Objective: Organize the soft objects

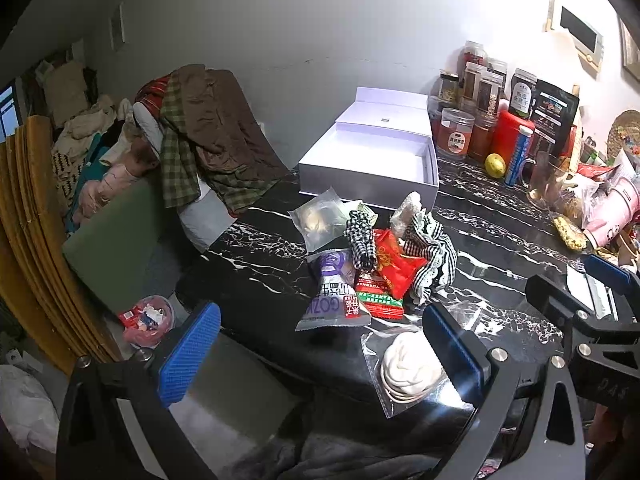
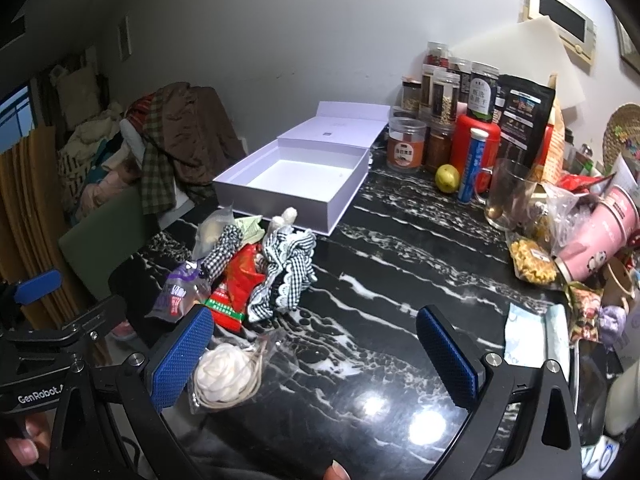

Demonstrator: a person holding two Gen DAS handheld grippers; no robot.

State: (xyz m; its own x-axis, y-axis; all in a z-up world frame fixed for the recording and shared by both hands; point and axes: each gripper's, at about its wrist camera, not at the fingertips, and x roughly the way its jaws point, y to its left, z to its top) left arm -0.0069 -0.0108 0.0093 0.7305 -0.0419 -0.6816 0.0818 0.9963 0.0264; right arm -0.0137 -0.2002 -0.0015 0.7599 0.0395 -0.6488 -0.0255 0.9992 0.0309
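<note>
A pile of soft things lies on the black marble table: a black-and-white gingham scrunchie, a gingham bow, red snack packets, a purple packet and a clear bag. A white rosette in a clear bag lies nearest, at the table's front. An open empty white box stands behind the pile. My left gripper is open, above the front edge. My right gripper is open beside the rosette.
Jars, a red tin, a lemon, a glass mug and a pink tube crowd the table's right side. A chair draped with brown and checked clothes stands left of the table. A bin sits on the floor.
</note>
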